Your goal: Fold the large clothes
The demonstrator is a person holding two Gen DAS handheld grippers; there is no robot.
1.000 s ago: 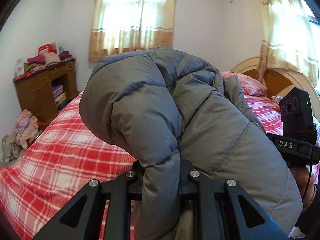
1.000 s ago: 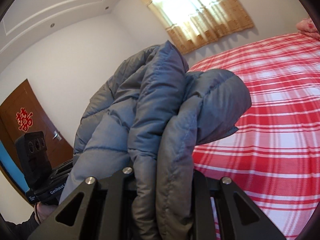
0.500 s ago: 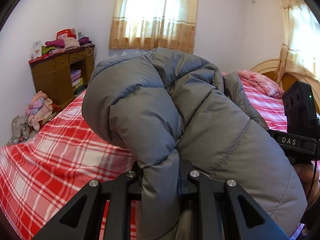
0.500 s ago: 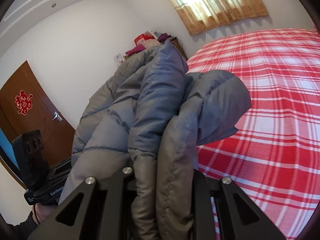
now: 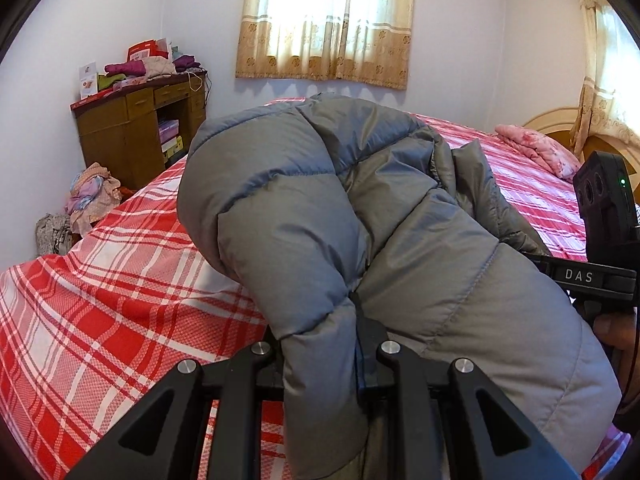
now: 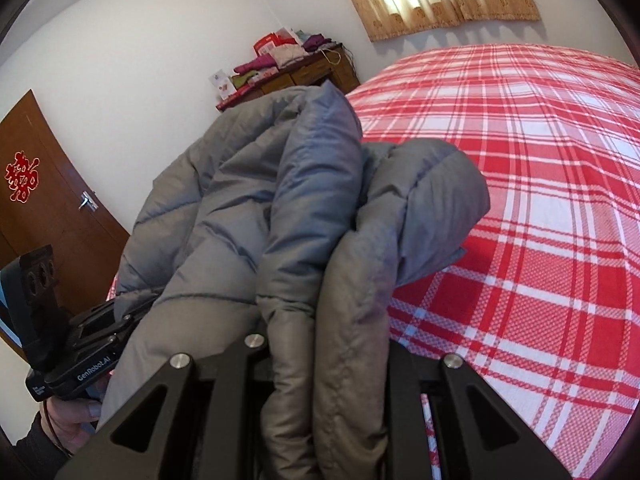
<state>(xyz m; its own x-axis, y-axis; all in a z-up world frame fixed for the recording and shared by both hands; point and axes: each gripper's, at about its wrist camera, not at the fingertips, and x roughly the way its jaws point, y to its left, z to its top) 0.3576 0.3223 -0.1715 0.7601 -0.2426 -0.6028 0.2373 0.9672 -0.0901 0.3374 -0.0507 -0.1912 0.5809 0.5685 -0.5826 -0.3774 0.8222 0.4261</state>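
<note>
A grey puffer jacket [image 5: 360, 208] hangs bunched between both grippers, above the red-and-white plaid bed [image 5: 100, 300]. My left gripper [image 5: 324, 364] is shut on a thick fold of the jacket; its fingertips are buried in the fabric. In the right wrist view the same jacket [image 6: 280, 208] fills the centre, and my right gripper [image 6: 324, 360] is shut on another fold. Each gripper body shows in the other's view: the right one [image 5: 604, 240] at the far right, the left one [image 6: 60, 340] at the lower left.
The plaid bed [image 6: 540, 200] spreads under and beyond the jacket. A pink pillow [image 5: 536, 152] lies by the headboard. A wooden desk [image 5: 136, 132] piled with clothes stands against the left wall, with a clothes heap [image 5: 92, 200] on the floor. A brown door [image 6: 48, 200] is at the left.
Both grippers have tilted down and moved toward the bed with the jacket held, so more bed and less ceiling shows. The grips have not changed.
</note>
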